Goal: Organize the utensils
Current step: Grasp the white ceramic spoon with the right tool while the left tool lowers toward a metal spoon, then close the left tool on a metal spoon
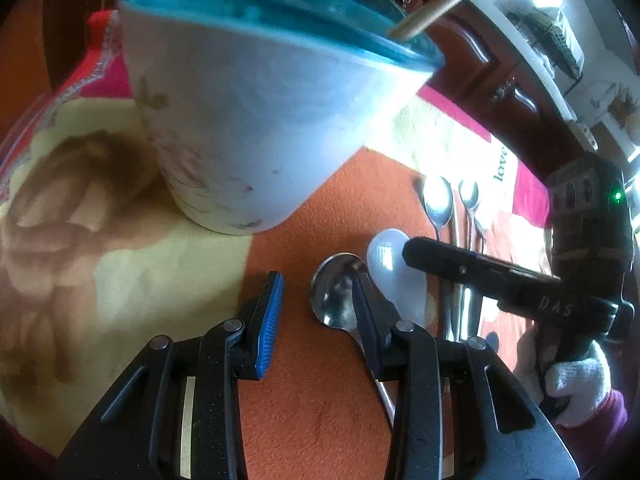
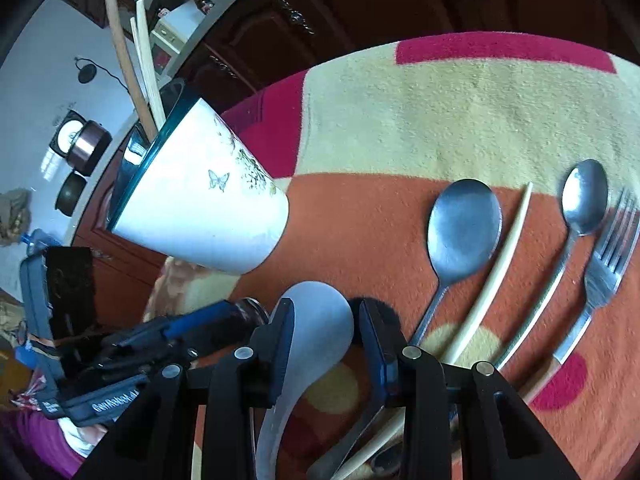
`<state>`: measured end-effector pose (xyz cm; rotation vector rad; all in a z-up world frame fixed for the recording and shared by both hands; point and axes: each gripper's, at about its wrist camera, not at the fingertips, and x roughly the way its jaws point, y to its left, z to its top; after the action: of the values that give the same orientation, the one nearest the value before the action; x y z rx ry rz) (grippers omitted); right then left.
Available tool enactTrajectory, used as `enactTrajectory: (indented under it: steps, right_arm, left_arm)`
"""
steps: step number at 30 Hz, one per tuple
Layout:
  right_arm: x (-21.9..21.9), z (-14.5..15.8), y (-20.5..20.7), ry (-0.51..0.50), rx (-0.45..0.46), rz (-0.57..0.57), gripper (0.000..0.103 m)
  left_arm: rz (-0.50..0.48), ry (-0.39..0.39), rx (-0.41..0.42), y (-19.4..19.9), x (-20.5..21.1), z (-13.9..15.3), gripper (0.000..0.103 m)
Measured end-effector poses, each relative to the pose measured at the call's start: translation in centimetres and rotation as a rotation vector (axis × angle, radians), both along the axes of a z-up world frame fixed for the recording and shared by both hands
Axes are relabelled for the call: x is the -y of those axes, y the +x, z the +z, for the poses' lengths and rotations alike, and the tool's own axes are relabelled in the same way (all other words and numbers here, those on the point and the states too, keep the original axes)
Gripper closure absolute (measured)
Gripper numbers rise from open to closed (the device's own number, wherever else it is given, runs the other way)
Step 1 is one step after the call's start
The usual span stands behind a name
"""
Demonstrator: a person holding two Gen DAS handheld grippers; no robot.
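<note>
**White ceramic spoon: closing for the pick-up**

White ceramic soup spoon [image 2: 320, 320] lies on the orange patch of the patterned cloth [image 2: 400, 120], bowl pointing away from me, just in front of the white cup [image 2: 204, 208] with the teal rim. I have the right gripper [image 2: 324, 344] straddling the spoon's bowl, jaws wide, one pad on each side; I cannot tell whether either pad is touching it. I judge the step in hand to be closing on this spoon so that it can go into the cup, where wooden chopsticks [image 2: 144, 80] stand.

Procedure, as I would run it:

1. Centre the spoon between the pads so both meet it together; glazed ceramic is likely slippery and may twist out under an uneven squeeze.
2. Close below the widest part of the bowl or on the neck, not on the curved rim.
3. Lift straight up. A metal handle and a chopstick cross under the spoon's handle near the bottom of the right view and may be dragged along.

My left gripper [image 1: 316, 312] is empty and wide apart, low over the cloth, its right finger above a steel spoon [image 1: 334, 296] lying just beside the ceramic one. I would keep it clear of the lift path.

Well to the right lie a large steel spoon [image 2: 464, 228], a loose chopstick [image 2: 496, 276], a smaller spoon [image 2: 584, 196] and a fork [image 2: 608, 264].
</note>
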<state>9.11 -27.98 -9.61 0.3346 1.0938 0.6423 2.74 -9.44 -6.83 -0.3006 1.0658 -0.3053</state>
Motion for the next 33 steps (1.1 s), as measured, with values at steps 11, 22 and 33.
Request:
enactTrajectory:
  steps: [11, 22, 33]
  right_arm:
    - [-0.8, 1.1, -2.5, -0.04, 0.047, 0.054, 0.102]
    - [-1.5, 0.1, -2.4, -0.022, -0.039, 0.067, 0.07]
    - [-4.0, 0.8, -3.3, -0.042, 0.029, 0.096, 0.1]
  left_arm:
    - [-0.034, -0.03, 0.0, -0.8, -0.7, 1.2, 0.102]
    - [-0.015, -0.016, -0.004, -3.0, -4.0, 2.2, 0.102]
    - [0.019, -0.026, -0.022, -4.0, -6.5, 2.0, 0.102]
